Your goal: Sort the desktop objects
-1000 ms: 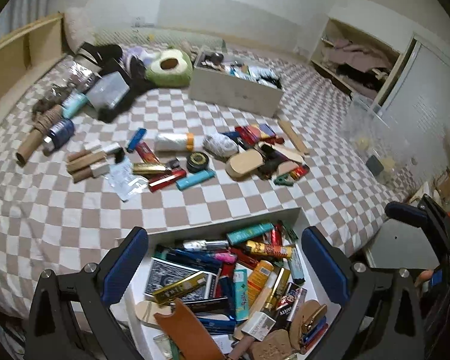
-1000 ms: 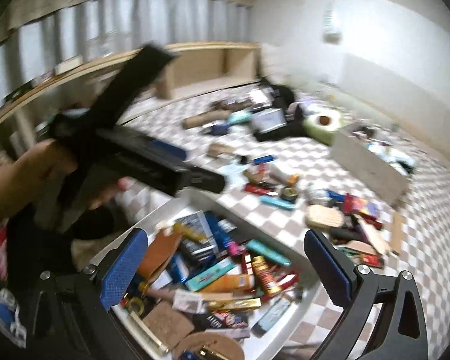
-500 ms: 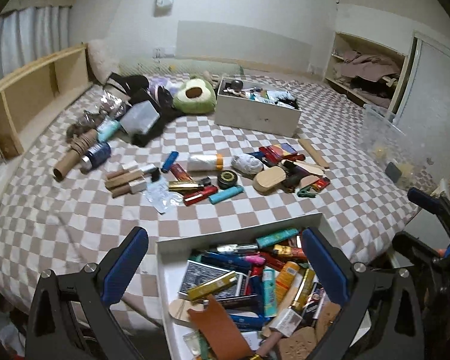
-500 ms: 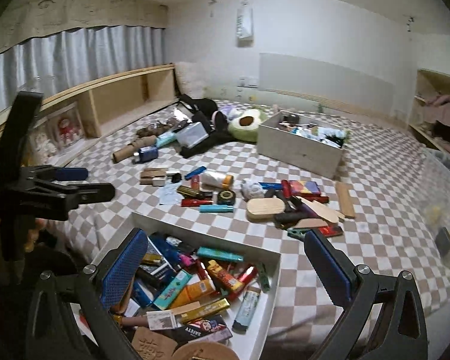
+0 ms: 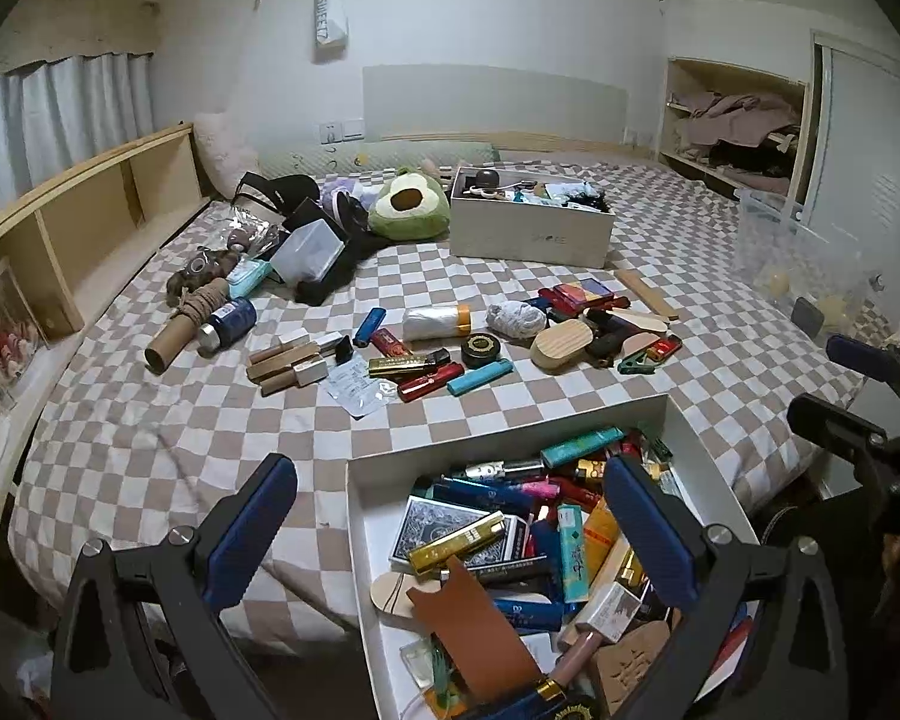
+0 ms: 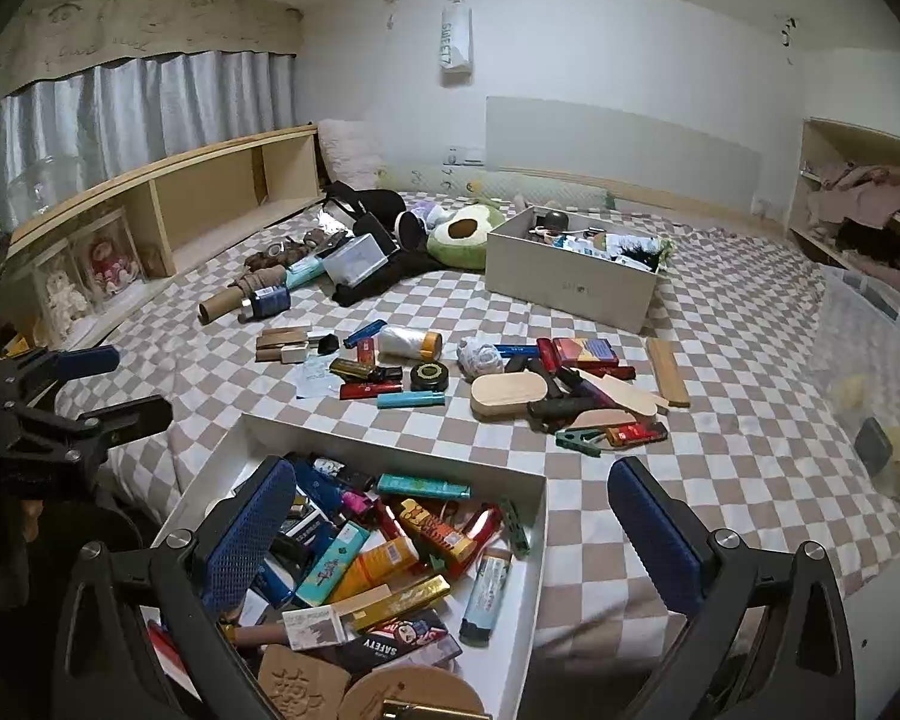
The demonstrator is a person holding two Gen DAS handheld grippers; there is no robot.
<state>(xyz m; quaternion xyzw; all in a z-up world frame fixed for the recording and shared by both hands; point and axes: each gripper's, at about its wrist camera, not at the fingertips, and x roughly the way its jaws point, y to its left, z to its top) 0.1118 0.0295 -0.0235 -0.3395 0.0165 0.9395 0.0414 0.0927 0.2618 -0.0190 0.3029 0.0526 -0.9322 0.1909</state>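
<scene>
A white tray (image 5: 510, 447) (image 6: 390, 441) full of lighters, card boxes and small packets stands on the near edge of the checkered bed. Loose objects lie further on: a cyan lighter (image 5: 480, 376) (image 6: 411, 400), a round black tin (image 5: 480, 350) (image 6: 429, 375), an oval wooden box (image 5: 563, 341) (image 6: 507, 396), a red lighter (image 5: 431, 381). My left gripper (image 5: 450, 516) is open and empty above the tray. My right gripper (image 6: 450, 516) is open and empty above the tray's right side. Each gripper shows at the edge of the other's view.
A beige box (image 5: 531, 234) (image 6: 570, 282) of items stands at the back. An avocado plush (image 5: 408, 210), a cardboard tube (image 5: 177, 336) and dark bags lie at the back left. A wooden shelf (image 5: 90, 228) runs along the left. A clear bin (image 6: 870, 372) stands at the right.
Both cameras have pulled back and tilted up, so more of the bed and room shows. The right view has swung from the left gripper toward the bed. Both grippers stay open.
</scene>
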